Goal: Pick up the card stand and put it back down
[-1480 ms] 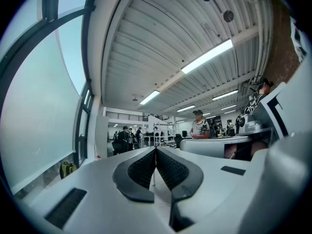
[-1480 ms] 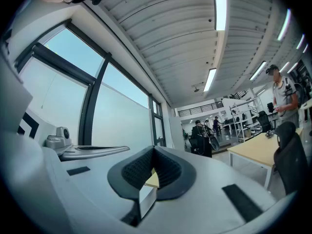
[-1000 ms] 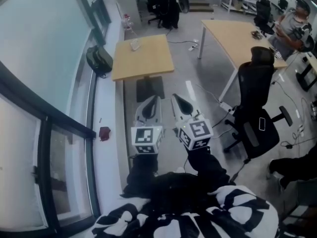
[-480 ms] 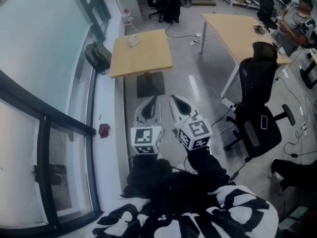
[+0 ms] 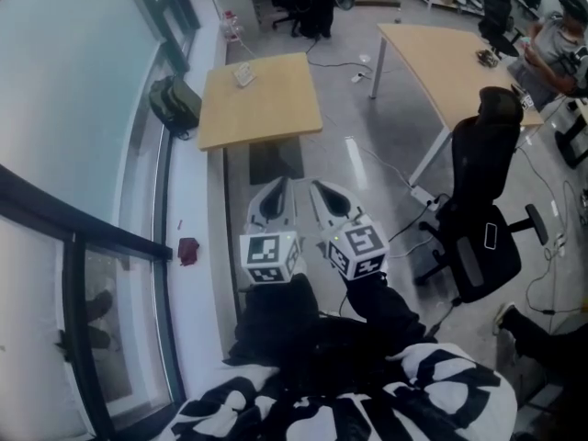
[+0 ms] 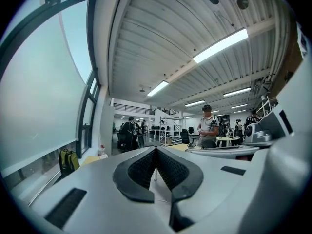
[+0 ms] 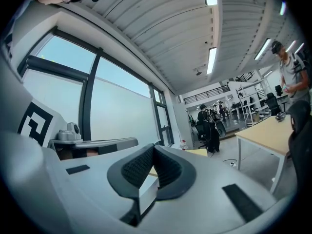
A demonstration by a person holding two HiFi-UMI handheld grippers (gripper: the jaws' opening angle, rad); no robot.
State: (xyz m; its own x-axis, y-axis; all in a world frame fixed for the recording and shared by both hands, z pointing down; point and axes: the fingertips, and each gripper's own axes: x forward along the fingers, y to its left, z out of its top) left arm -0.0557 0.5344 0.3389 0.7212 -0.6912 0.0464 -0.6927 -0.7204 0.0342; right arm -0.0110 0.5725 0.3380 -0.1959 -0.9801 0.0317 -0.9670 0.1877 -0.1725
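The card stand [image 5: 243, 74], small and clear, rests on the far part of a small wooden table [image 5: 276, 113] by the window. My left gripper [image 5: 282, 184] and right gripper [image 5: 316, 187] are held level, side by side, over the floor short of that table and well away from the stand. The left gripper [image 6: 156, 149] has its jaws shut, pad tips touching, and nothing is between them. The right gripper [image 7: 153, 147] is also shut and empty. In the right gripper view a strip of the wooden table [image 7: 199, 152] shows beyond the jaws.
A black office chair [image 5: 482, 205] stands to the right, in front of a larger wooden table [image 5: 441, 58]. A backpack [image 5: 173, 106] leans by the window and a red object [image 5: 188, 250] lies on the sill. People stand at the room's far end and far right.
Both grippers have moved forward together, a little closer to the small table and slightly lower. Their jaws have stayed shut.
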